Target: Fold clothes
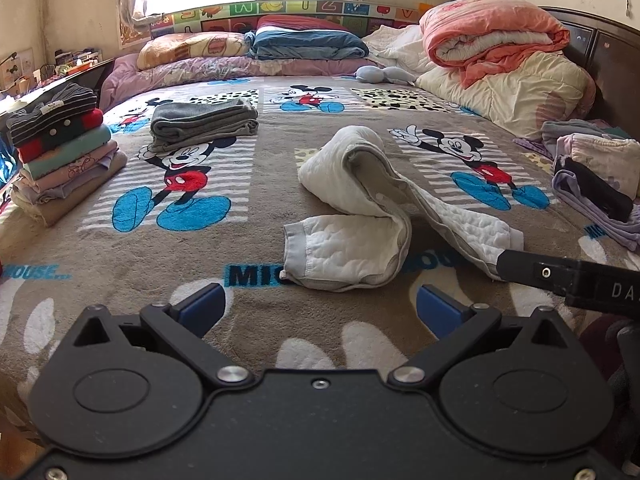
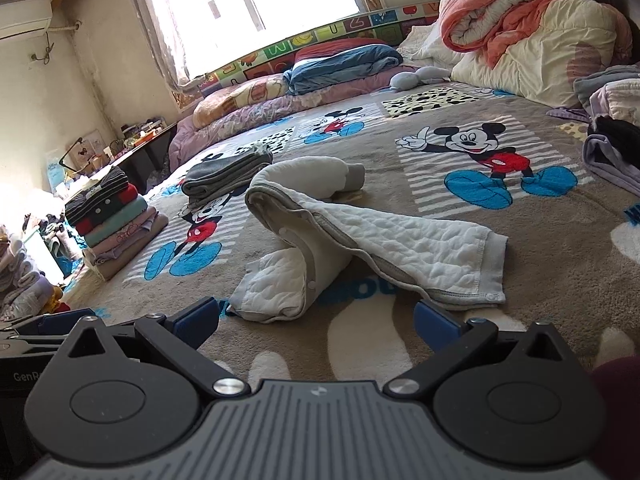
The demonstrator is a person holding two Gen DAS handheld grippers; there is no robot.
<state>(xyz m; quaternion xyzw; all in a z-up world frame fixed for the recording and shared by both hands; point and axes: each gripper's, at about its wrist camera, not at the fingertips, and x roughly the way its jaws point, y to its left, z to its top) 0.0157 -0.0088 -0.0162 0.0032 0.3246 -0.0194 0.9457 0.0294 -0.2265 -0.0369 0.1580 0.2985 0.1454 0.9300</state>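
A white quilted garment with grey trim point(image 1: 360, 204) lies crumpled on the Mickey Mouse blanket point(image 1: 240, 240), just ahead of both grippers; it also shows in the right wrist view point(image 2: 340, 240). My left gripper point(image 1: 320, 308) is open and empty, a little short of the garment's near cuff. My right gripper point(image 2: 316, 320) is open and empty, just short of the garment's near edge. Part of the right gripper's black body point(image 1: 568, 276) shows at the right of the left wrist view, next to the garment's right end.
A stack of folded clothes point(image 1: 64, 152) stands at the left edge of the bed, a folded grey item point(image 1: 204, 122) behind it. Unfolded clothes point(image 1: 596, 176) lie at the right. Pillows and quilts point(image 1: 496, 40) line the far side and headboard.
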